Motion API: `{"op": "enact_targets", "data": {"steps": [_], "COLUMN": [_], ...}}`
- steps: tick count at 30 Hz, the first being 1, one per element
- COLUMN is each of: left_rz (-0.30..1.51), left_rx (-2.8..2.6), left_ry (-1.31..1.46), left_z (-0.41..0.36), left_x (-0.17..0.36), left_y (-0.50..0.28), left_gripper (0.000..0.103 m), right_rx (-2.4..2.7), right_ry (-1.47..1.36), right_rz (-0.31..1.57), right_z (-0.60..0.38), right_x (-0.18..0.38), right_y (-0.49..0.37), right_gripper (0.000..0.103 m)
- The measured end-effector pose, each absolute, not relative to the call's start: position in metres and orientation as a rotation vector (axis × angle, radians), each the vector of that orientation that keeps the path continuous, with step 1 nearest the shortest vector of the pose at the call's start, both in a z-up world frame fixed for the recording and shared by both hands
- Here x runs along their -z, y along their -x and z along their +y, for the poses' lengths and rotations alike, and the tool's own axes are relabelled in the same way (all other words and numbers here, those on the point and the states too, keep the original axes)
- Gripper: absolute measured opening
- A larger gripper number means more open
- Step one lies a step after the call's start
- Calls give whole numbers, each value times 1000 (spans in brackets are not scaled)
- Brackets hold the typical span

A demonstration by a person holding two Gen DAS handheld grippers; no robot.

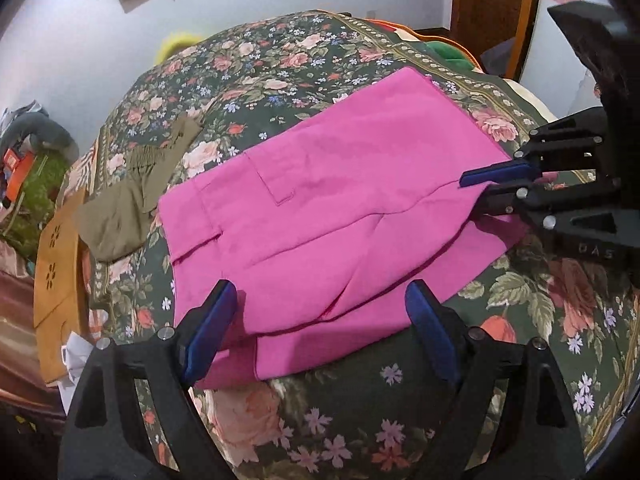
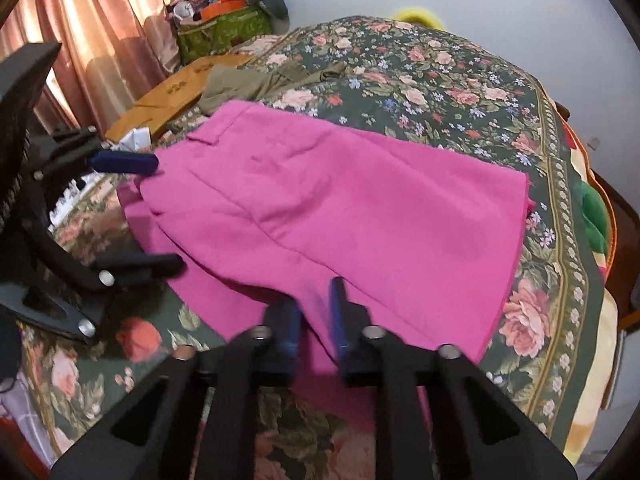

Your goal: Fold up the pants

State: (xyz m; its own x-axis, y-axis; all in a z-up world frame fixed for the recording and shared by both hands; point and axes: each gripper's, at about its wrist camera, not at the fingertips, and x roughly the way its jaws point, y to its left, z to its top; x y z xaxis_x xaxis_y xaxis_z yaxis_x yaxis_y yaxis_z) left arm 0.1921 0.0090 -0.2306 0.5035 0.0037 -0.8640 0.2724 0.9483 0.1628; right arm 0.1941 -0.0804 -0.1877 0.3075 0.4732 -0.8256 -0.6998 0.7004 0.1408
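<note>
Bright pink pants (image 1: 340, 200) lie folded flat on a floral bedspread (image 1: 280, 60). In the left wrist view my left gripper (image 1: 320, 320) stands open at the pants' near edge. Its blue pads (image 1: 212, 328) sit wide apart on either side of the fabric and do not press it. My right gripper (image 1: 486, 186) comes in from the right with its fingers close together on the pants' right edge. In the right wrist view the pants (image 2: 340, 208) fill the middle. The right gripper (image 2: 314, 322) is pinched on a ridge of pink cloth, and the left gripper (image 2: 148, 212) is open at the left.
An olive-green garment (image 1: 132, 200) lies crumpled on the bed beyond the pants, also visible in the right wrist view (image 2: 256, 80). A brown cardboard box (image 1: 56, 264) leans at the bed's side. Curtains (image 2: 100, 32) and a cluttered green bag (image 2: 224, 28) stand behind it.
</note>
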Motion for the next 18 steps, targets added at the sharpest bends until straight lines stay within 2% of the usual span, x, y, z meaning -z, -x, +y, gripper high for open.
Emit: {"op": "enact_targets", "data": {"steps": [2,5,6,7,10,12,18], "left_rz": [1006,977,965,959,930,918,944], "left_rx": [153,153,149,146,158,167,217], "left_ry": [-323,-372,-392,-416,-426,-423,-408], "left_z": [6,1,-1,-4,-6,-6,-4], "left_x": [229,229,229,230,227,222,221], "left_y": [-192,-192,-191,-190,-185,-181,-174], "left_gripper": [81,49,31,21,12,10,9], "right_rx": [-790,-794,-797,-800,-805,-803,-793], "right_ry": [252,245,242,238,245,256,234], "right_rz": [946,891,884,875,863,854,881], "right_z": [-81,-82,-82,-83,-83,-83,-86], "right_x": [182,171,168,165,161,161,168], "right_y": [-191,-185,-184,-182,-178,-173,-167], "right_gripper": [7,6,6,6,5,5,6]}}
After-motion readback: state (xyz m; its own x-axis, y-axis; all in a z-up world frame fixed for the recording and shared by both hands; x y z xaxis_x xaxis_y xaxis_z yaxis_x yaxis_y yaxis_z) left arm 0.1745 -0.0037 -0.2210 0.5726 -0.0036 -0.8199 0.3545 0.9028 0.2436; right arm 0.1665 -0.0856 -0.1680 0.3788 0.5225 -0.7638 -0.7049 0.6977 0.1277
